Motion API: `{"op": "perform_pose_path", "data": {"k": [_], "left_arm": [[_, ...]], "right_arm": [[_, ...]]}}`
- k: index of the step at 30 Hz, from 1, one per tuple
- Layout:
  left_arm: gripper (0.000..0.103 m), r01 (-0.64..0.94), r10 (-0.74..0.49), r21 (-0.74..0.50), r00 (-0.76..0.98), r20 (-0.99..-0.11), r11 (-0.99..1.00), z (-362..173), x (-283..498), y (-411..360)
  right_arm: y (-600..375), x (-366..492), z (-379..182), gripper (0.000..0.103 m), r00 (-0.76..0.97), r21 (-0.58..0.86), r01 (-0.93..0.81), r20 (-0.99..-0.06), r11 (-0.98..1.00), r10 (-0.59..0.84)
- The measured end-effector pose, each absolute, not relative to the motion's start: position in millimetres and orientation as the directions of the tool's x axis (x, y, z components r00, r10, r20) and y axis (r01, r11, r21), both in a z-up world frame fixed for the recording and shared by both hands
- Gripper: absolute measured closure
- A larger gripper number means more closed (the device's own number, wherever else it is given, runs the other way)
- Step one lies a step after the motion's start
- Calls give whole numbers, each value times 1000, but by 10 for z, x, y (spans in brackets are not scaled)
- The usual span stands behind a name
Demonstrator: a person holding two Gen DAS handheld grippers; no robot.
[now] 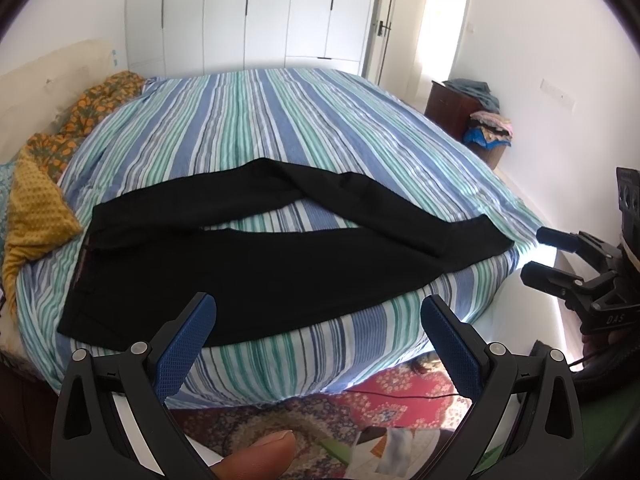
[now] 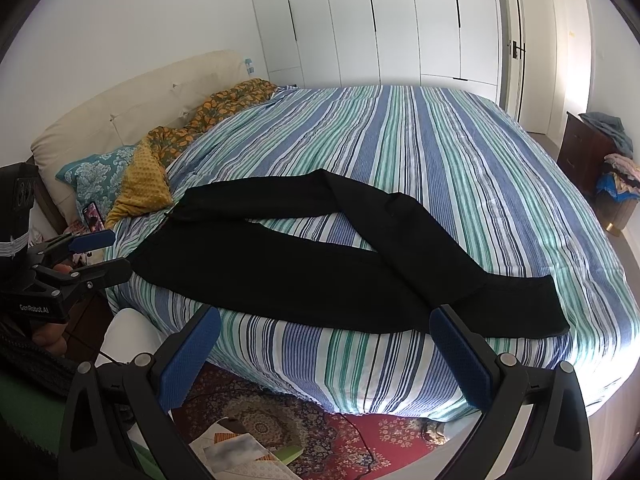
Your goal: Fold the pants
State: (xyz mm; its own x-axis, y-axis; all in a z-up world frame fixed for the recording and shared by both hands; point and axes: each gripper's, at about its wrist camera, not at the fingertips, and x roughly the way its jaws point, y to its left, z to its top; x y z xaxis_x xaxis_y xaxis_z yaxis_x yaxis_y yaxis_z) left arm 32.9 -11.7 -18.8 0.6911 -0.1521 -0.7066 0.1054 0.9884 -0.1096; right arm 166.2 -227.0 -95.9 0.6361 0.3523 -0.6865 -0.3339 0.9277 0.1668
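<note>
Ahead of both grippers, black pants (image 1: 248, 272) lie unfolded on the striped bedspread (image 1: 280, 128), close to the near edge of the bed. The waistband sits off to the left of the left gripper (image 1: 318, 320), and the two legs run out to the right, the farther leg bending and crossing over the nearer one so that a patch of striped cover shows between them. The left gripper hovers just short of the bed edge with its blue-padded fingers (image 1: 188, 344) spread wide and nothing between them; the pants lie straight in front of it, not touched. The right gripper (image 2: 324, 334) hangs likewise before the bed edge, jaws apart and empty, with the leg cuffs ahead of it and slightly to its right. In the left wrist view the right gripper appears far off to the right, beyond the cuffs. A thumb (image 1: 260, 454) shows at the bottom of the left wrist view. Left of the waistband lie a mustard cushion (image 2: 140, 184) and what looks like a phone (image 2: 93, 216), though it is small. A patterned red rug (image 2: 360, 444) covers the floor below the grippers.
</note>
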Motion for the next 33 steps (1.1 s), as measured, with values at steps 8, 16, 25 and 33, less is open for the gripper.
{"op": "perform_pose_path", "data": {"k": [8, 16, 25, 33], "left_arm": [[1, 109, -149, -102, 687, -711, 989, -192, 354, -145], [1, 108, -145, -97, 689, -710, 989, -188, 356, -160], [1, 105, -141, -94, 690, -710, 990, -173, 357, -154], [1, 101, -135, -90, 691, -710, 991, -163, 368, -150]], "right_arm": [[-2288, 1681, -983, 0, 632, 175, -328, -689, 928, 353], [-2303, 1682, -990, 0, 635, 176, -326, -688, 929, 352], [-2320, 1675, -983, 0, 637, 177, -323, -686, 930, 351], [-2320, 1675, -983, 0, 636, 177, -323, -687, 930, 352]]}}
